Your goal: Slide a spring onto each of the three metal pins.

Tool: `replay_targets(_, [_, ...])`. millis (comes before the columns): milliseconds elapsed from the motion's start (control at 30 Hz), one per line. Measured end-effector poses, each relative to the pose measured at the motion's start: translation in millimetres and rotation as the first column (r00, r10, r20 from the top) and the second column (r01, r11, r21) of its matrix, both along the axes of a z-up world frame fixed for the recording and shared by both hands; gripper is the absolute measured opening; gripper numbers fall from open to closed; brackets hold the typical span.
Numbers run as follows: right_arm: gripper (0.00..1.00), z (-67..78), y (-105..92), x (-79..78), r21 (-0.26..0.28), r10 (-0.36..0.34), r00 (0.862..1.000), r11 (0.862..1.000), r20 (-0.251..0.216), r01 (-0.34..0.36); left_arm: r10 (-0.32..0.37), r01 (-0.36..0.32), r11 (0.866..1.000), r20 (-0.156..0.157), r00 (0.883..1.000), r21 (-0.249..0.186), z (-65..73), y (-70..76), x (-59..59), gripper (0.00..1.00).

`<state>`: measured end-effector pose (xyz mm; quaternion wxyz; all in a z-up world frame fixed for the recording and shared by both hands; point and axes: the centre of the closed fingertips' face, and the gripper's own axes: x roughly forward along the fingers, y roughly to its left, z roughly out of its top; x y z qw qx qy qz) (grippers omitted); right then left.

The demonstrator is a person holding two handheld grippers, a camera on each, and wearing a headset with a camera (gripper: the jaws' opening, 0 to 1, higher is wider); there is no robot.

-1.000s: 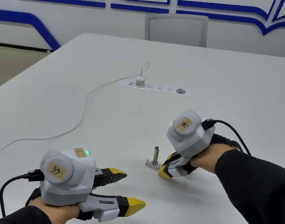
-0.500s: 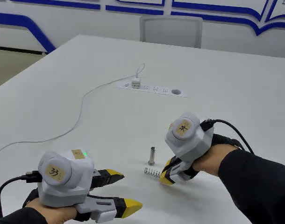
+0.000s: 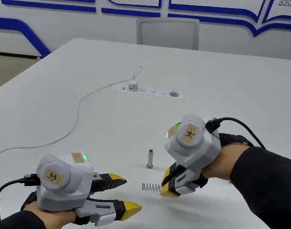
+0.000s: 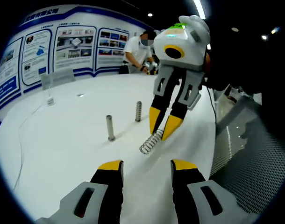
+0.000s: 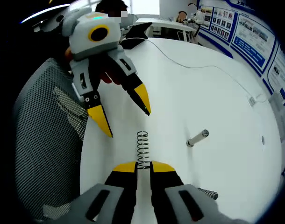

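A bare metal pin (image 3: pixel 150 159) stands upright on the white table (image 3: pixel 222 95). My right gripper (image 3: pixel 167 187) is shut on one end of a spring (image 3: pixel 152 187), which sticks out level just in front of the pin and apart from it. In the right gripper view the spring (image 5: pixel 142 148) runs forward from the closed jaws, with the pin (image 5: pixel 197 138) off to the right. The left gripper view has the bare pin (image 4: pixel 109 127) and, behind it, a pin wearing a spring (image 4: pixel 138 111). My left gripper (image 3: pixel 123 193) stands open and empty, near the table's front edge.
A white power strip (image 3: pixel 150 90) with a plugged adapter lies mid-table, and its cable (image 3: pixel 78 114) trails off to the left. A grey chair (image 3: pixel 167 33) stands at the far edge. A mesh chair (image 5: pixel 49 121) is close beside me. A person (image 4: pixel 138 51) stands in the background.
My right gripper has drawn the spring back from the pin's base toward me. The left gripper has stayed put, still open. The head camera has tilted a little.
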<state>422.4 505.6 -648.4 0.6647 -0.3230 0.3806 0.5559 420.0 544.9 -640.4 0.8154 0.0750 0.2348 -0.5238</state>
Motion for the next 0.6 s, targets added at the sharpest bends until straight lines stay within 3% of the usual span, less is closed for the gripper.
replay_targets(600, [0.11, 11.6, 11.7, -22.0, -0.017, 0.141, 0.990, 0.990, -0.005, -0.141, -0.120, 0.120, 0.993, 0.053, 0.991, -0.014, 8.9, -15.1, -15.6, 0.21])
